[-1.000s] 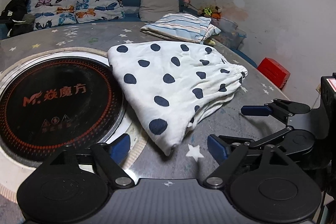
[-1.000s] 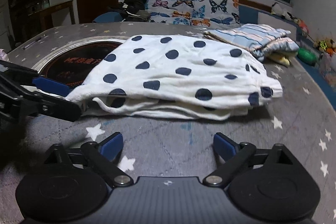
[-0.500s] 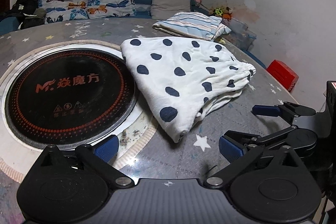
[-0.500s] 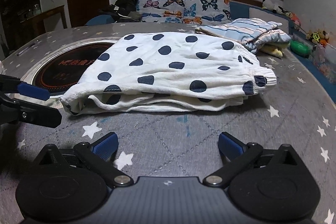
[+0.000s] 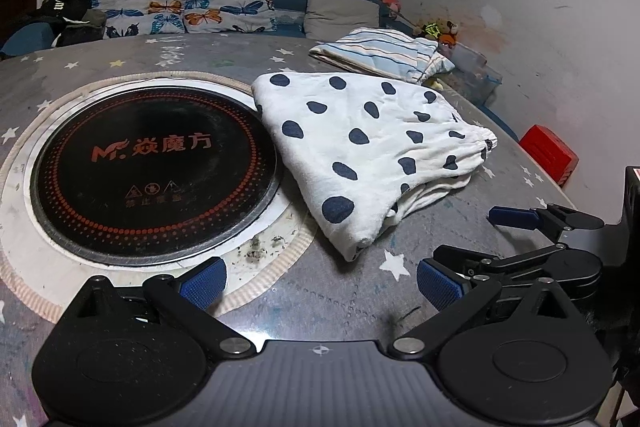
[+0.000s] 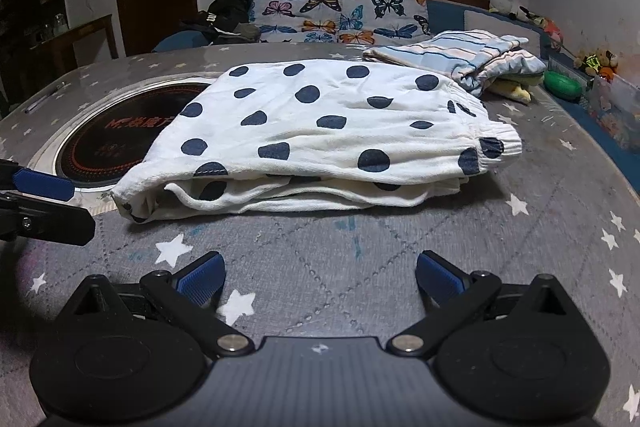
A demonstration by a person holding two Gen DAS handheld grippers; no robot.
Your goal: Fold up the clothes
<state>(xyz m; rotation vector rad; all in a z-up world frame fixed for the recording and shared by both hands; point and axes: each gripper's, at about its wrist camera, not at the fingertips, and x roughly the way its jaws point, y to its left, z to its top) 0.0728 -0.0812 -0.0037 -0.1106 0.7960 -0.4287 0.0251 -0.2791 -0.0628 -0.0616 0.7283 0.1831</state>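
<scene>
A white garment with dark blue dots (image 5: pixel 368 143) lies folded on the grey star-patterned table, beside the round black cooktop; it also shows in the right wrist view (image 6: pixel 320 131). My left gripper (image 5: pixel 320 277) is open and empty, a short way in front of the garment's near corner. My right gripper (image 6: pixel 320 277) is open and empty, in front of the garment's long folded edge. The right gripper also shows at the right of the left wrist view (image 5: pixel 476 247). The left gripper's fingers (image 6: pixel 44 183) show at the left edge of the right wrist view.
A round black induction cooktop (image 5: pixel 152 167) is set in the table, left of the garment. A folded striped cloth (image 6: pixel 460 63) lies behind the garment. Butterfly cushions (image 5: pixel 188 3) line the bench behind. A red box (image 5: pixel 548 151) sits off the table's right edge.
Both grippers have drawn back from the dotted garment, which lies still. Both stayed open.
</scene>
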